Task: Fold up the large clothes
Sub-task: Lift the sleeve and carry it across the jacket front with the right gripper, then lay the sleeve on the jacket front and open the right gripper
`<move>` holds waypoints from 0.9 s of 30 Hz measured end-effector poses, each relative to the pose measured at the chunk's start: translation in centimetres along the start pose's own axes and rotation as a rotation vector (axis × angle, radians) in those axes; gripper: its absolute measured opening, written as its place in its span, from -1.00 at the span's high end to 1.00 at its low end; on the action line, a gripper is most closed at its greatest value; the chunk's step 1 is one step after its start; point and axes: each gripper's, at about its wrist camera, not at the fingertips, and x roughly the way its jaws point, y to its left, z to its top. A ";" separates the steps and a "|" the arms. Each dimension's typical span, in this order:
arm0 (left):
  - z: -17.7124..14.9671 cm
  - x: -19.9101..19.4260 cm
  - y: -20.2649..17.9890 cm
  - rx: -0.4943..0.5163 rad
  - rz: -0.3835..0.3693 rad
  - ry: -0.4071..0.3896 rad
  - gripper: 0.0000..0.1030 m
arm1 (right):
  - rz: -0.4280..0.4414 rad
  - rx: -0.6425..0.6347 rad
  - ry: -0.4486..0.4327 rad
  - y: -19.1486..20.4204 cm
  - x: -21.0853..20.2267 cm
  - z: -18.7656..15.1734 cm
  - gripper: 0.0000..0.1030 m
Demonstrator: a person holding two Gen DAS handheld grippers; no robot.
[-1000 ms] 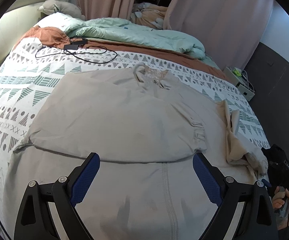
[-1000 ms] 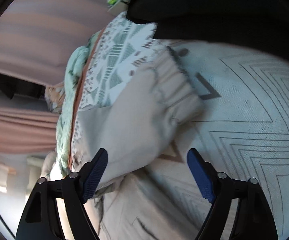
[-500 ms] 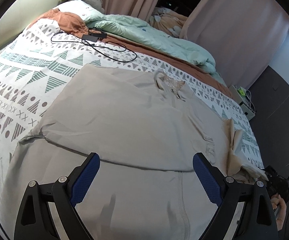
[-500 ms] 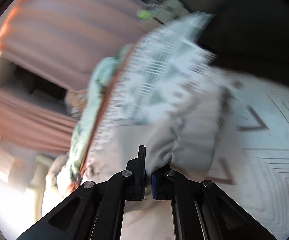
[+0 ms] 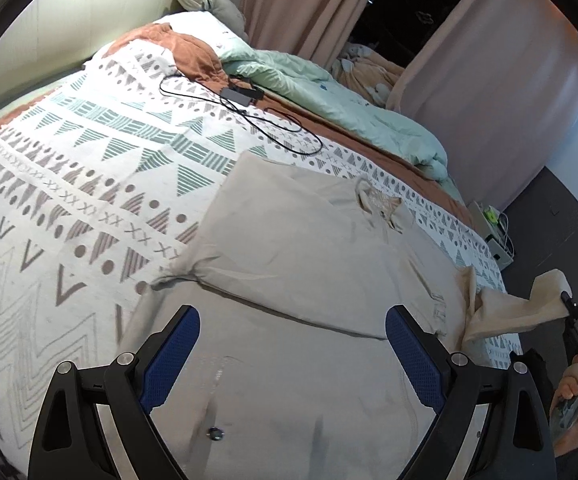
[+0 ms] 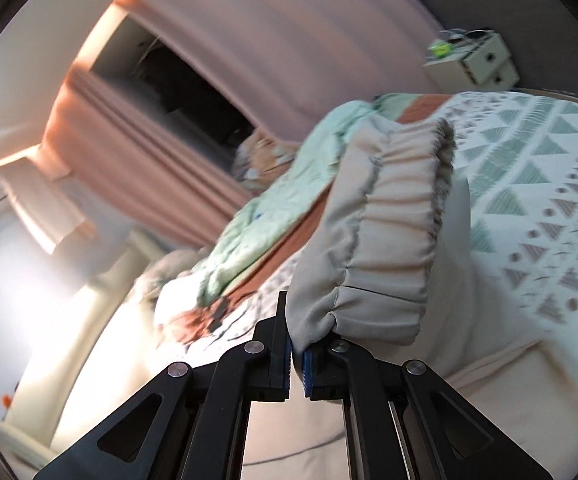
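A large beige sweatshirt [image 5: 301, 264] lies spread on the patterned bedspread [image 5: 89, 184], its left sleeve folded across the body. My left gripper [image 5: 289, 352] is open and empty, hovering over the sweatshirt's lower part. My right gripper [image 6: 297, 356] is shut on the sweatshirt's right sleeve at its ribbed cuff [image 6: 393, 236] and holds it lifted off the bed. In the left wrist view the lifted sleeve [image 5: 521, 308] stretches to the right gripper [image 5: 569, 308] at the bed's right edge.
A black charger and cable [image 5: 245, 100] lie on the bedspread beyond the sweatshirt. A mint duvet [image 5: 345, 108] and rust blanket [image 5: 185, 52] are bunched at the head. Pink curtains [image 5: 501, 80] hang behind. A small white drawer unit [image 6: 477, 60] stands by the bed.
My right gripper closed on the sleeve cuff and lifted it up off the bed. My left gripper moved left and stayed open.
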 end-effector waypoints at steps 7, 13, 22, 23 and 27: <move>0.6 -4.5 4.8 -0.041 0.018 -0.055 -0.83 | 0.062 -0.062 0.073 5.8 2.9 -3.9 0.89; 0.5 -6.8 8.7 -0.072 0.044 -0.067 -0.83 | -0.040 -0.121 0.271 8.8 8.1 -8.9 0.71; 0.3 -8.3 11.3 -0.096 0.067 -0.089 -0.83 | -0.018 -0.157 0.467 9.6 11.1 -13.5 -0.50; 0.3 -8.3 11.5 -0.102 0.064 -0.088 -0.83 | -0.022 -0.160 0.465 9.6 10.6 -13.5 -0.50; 0.2 -7.4 11.3 -0.116 0.056 -0.079 -0.83 | -0.040 -0.193 0.446 9.9 8.7 -12.6 -0.50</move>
